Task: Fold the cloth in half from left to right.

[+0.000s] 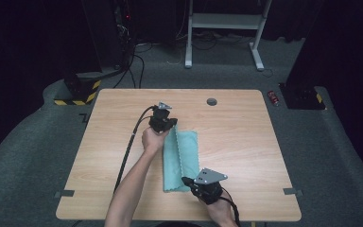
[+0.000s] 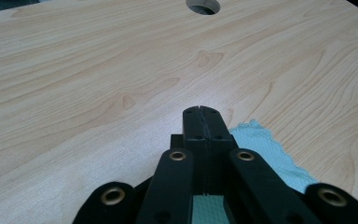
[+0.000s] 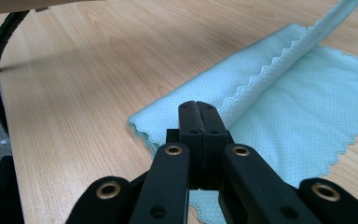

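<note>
The left gripper has its jaws pressed fully together on the far corner of the teal cloth; in the left gripper view a strip of the fabric shows between the black arms behind the closed jaws, and the scalloped edge comes out at the right side. The right gripper is closed in the same way on the near corner, and in the right gripper view the cloth runs away from its tips.

I think the 2 corners are held like this because the person is folding the cloth along its length. Both grips are on the same long edge, so this edge can be lifted and carried over as 1 straight line. In the right gripper view the edge stands up from the layer below, which still lies flat on the tabletop. So the fold looks only partly done.

The cloth lies near the middle of the tabletop, a little toward the person's side.

Counted: 1 cloth, 2 grippers, 2 hands, 1 round cable hole in the far part of the tabletop, and 1 black cable that trails from the left gripper toward the near edge.
</note>
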Demonstrator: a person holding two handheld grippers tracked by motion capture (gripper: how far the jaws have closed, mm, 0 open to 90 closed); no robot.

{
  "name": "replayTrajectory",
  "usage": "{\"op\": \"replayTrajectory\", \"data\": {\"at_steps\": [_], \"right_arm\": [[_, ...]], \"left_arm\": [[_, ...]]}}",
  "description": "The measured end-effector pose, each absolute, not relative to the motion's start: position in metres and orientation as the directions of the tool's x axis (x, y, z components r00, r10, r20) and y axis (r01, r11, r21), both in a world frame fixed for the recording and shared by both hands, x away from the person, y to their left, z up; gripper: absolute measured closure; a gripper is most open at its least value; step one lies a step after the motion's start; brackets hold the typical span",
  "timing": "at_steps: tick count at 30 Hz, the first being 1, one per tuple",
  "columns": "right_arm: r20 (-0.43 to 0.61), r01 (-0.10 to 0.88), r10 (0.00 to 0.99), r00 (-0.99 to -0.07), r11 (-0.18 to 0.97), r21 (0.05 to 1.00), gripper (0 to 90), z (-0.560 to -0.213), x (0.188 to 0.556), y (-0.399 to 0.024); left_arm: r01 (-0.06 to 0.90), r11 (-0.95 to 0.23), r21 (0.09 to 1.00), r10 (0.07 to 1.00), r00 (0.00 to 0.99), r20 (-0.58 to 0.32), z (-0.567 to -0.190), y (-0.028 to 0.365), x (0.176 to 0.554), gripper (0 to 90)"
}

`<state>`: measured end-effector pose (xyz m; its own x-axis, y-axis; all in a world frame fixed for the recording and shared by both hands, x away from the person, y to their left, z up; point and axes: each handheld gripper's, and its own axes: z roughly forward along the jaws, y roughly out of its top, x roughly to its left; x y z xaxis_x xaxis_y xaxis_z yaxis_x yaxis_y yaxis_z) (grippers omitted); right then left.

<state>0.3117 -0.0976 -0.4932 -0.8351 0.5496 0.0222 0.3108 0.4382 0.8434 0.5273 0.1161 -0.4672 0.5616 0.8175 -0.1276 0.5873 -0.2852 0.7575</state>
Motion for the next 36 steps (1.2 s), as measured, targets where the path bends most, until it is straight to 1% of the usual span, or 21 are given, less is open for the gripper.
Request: {"op": "replayTrajectory", "data": {"at_steps": [5,8,26,36], "right_arm": [[0.035,0.320,0.556,-0.830,0.425,0.847,90.0,-0.492,0.313,-0.102],[0.027,0.313,0.553,-0.832,0.430,0.847,90.0,-0.493,0.312,-0.103],[0.044,0.334,0.572,-0.819,0.413,0.847,90.0,-0.494,0.309,-0.115],[0.041,0.337,0.576,-0.816,0.417,0.844,90.0,-0.494,0.308,-0.118]], "left_arm": [[0.588,-0.256,0.768,0.815,0.558,-0.156,-0.464,0.113,0.528,90.0],[0.584,-0.256,0.770,0.812,0.562,-0.157,-0.463,0.110,0.528,90.0],[0.578,-0.305,0.757,0.791,0.597,-0.137,-0.465,0.091,0.532,90.0],[0.576,-0.307,0.757,0.786,0.602,-0.140,-0.467,0.085,0.533,90.0]]}}
